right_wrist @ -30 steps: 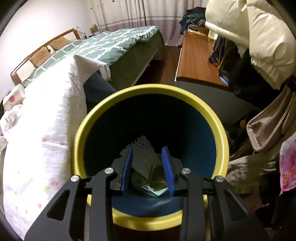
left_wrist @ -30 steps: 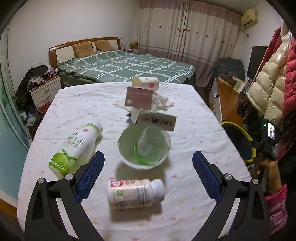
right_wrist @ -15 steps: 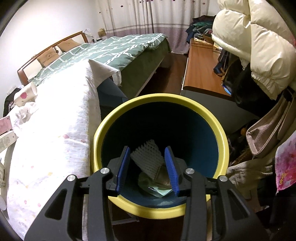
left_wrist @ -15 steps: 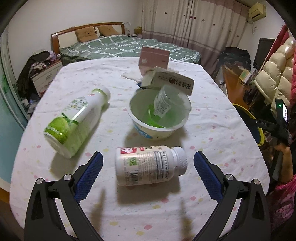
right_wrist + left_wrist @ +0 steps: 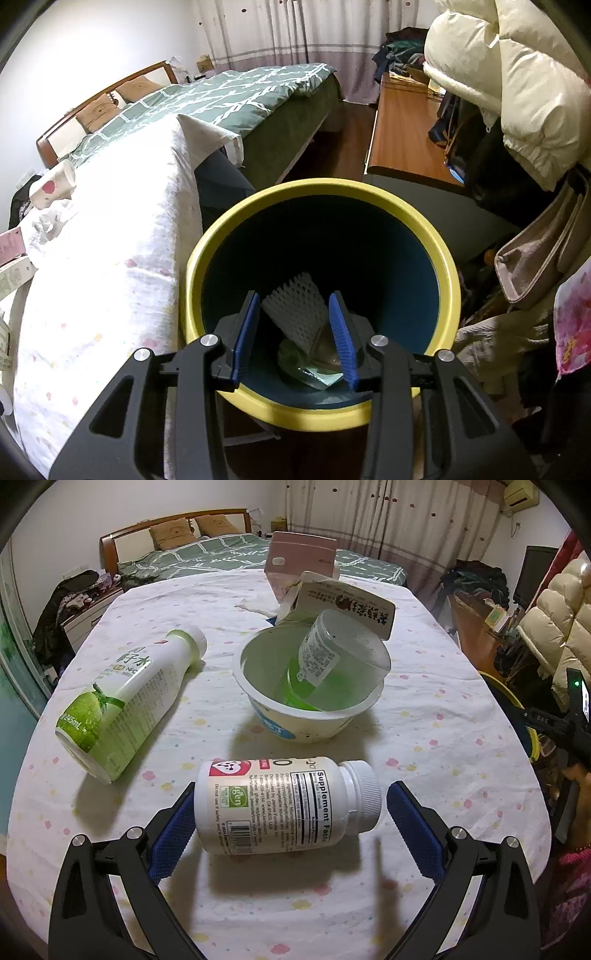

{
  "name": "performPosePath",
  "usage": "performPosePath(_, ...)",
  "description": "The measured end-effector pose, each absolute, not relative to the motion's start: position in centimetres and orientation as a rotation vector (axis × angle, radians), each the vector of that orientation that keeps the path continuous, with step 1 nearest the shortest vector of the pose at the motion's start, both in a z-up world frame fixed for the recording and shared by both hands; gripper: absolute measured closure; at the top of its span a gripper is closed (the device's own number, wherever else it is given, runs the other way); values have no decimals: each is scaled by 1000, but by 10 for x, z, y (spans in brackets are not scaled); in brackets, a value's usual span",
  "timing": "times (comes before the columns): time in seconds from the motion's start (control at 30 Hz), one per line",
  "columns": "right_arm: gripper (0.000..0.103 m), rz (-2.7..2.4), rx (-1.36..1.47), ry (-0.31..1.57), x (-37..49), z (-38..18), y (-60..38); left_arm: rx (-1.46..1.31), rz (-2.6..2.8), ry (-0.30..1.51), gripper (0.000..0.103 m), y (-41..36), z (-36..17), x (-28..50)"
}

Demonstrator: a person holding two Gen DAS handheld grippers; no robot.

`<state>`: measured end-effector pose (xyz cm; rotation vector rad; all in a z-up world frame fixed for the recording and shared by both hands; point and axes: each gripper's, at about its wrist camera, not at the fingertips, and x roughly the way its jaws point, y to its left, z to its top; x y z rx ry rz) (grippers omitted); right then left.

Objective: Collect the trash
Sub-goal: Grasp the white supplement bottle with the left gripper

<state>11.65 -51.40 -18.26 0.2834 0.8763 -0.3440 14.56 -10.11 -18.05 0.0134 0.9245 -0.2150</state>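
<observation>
Supplement bottle [image 5: 284,805]: lies on its side near the tabletop's near edge, between the left gripper's [image 5: 288,823] wide-open jaws, not yet pinched.
Next move: squeeze, lift, carry to bin [image 5: 321,417].
Right gripper [image 5: 295,332]: jaws parted, empty, over the bin.
Around: green drink bottle [image 5: 125,698], bowl [image 5: 306,720] nearby, not blocking.

White supplement bottle [image 5: 284,805] on its side
</observation>
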Motion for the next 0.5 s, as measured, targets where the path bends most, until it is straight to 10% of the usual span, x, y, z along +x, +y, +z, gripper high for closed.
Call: performPosePath(0.5,65,-346,281,860,106,-181,-513,44,-224,932,18,-105,-182,144)
